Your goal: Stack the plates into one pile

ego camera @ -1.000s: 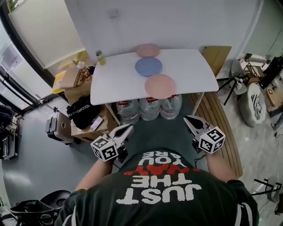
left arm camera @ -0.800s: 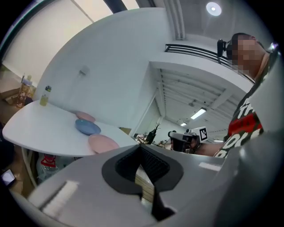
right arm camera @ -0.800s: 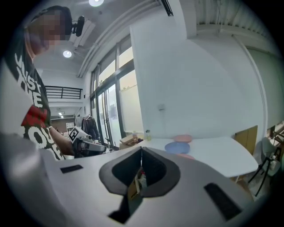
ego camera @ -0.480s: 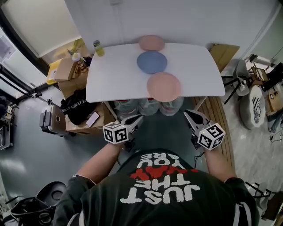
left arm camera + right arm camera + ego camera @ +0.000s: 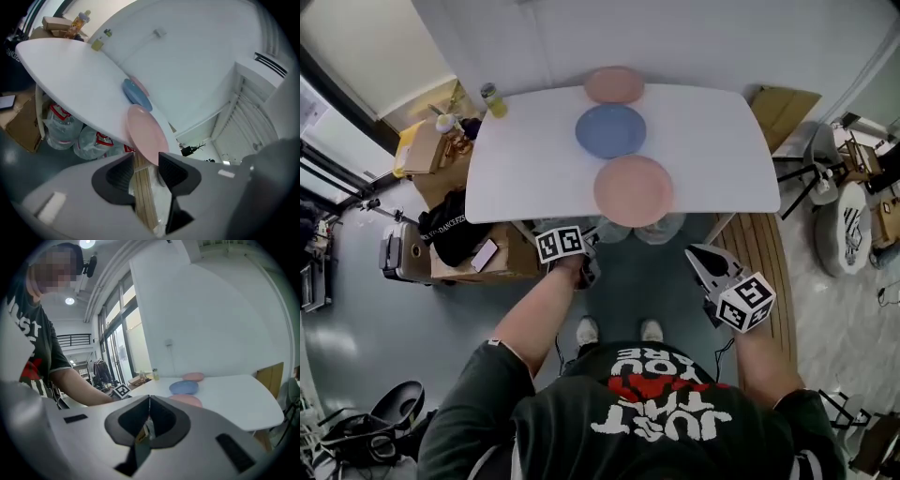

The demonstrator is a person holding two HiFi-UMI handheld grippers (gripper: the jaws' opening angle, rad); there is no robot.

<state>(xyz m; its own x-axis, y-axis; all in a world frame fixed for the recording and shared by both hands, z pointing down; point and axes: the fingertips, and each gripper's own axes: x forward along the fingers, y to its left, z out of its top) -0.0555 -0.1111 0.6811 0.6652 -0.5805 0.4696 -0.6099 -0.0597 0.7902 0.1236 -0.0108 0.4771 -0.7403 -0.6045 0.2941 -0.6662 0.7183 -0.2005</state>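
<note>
Head view, contents of the scene as we find them.

1. White table [image 5: 525, 159], rounded oblong top. It bears three plates lying flat in a row, each apart from the next, so we see no pile yet.
2. Near pink plate [image 5: 634, 190], round, shallow, plastic-looking. It sits at the table's front edge, with its rim slightly over the edge.
3. Blue plate [image 5: 610, 130], round, same pattern, mid-table.
4. Far pink plate [image 5: 614, 84], round, smaller in view, by the back edge at the wall.
5. Left gripper [image 5: 146, 159], grey body with dark ribbed pads. Its jaws have just been opening and stand apart. The near pink plate's rim lies just ahead of the gap, and we see nothing pressed between the pads.
6. Right gripper [image 5: 149, 404], same make. Its jaws are closed together on nothing, and it is held low in front of the table, well apart from the plates.
7. Clear water bottles [image 5: 61, 131], red-labelled, stored under the table.

Step in hand, as we judge it: the approach to the first pick, with the near pink plate as the target.

Next move, as we judge it: slide one jaw under the overhanging rim and one over it, close firmly, then lift and carry the plate level onto the blue plate.
</note>
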